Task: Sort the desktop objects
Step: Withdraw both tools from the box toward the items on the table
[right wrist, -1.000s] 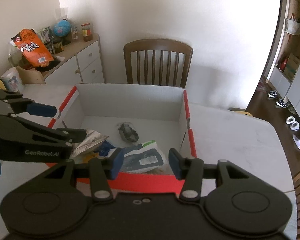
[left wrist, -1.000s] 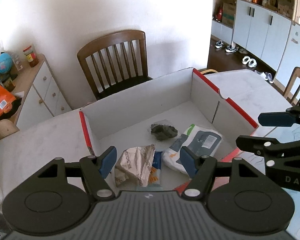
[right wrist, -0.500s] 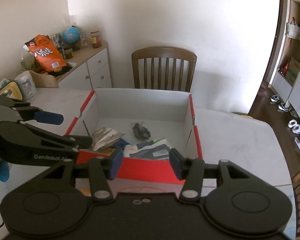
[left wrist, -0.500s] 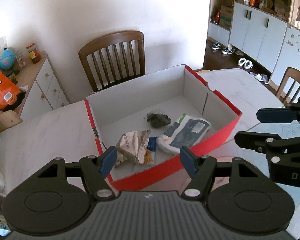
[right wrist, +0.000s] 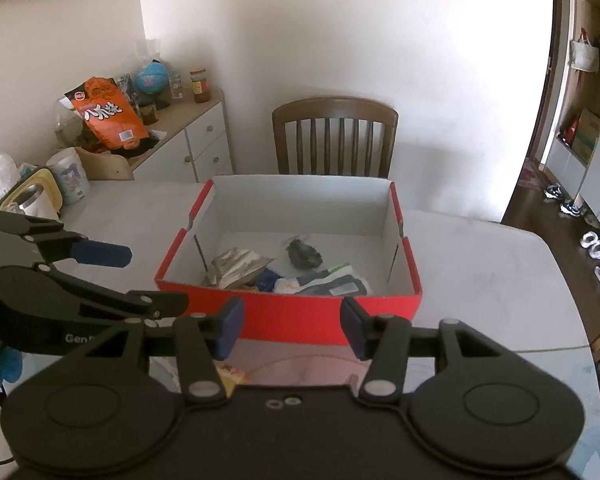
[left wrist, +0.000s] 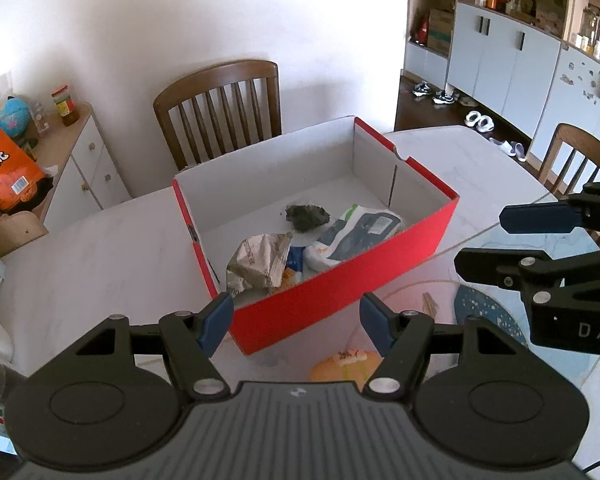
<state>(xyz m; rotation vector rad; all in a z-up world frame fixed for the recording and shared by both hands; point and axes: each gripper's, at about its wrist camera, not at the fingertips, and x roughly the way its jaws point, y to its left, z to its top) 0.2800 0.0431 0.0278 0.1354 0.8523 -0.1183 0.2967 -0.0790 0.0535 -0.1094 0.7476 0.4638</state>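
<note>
— Where do I stand with the sorting?

— Between picks, I judge. My left tongs (left wrist: pixel 296 326) and right tongs (right wrist: pixel 291 328) both hang apart with nothing between the pads. The red box (left wrist: pixel 340 292) sits mid-worktop, holding a crumpled foil wrapper (left wrist: pixel 258 262), a white-and-blue pouch (left wrist: pixel 356 236) and a dark scrap (left wrist: pixel 307 216).

— What next?

— Probably the orange packet (left wrist: pixel 346 362) at the near edge of the worktop (left wrist: pixel 100 264), just beside the box's near wall. I'd drop the left tongs onto it.

— Anything in the way?

— That wall, and a blue speckled plate (left wrist: pixel 488 312) under my right tongs.
</note>
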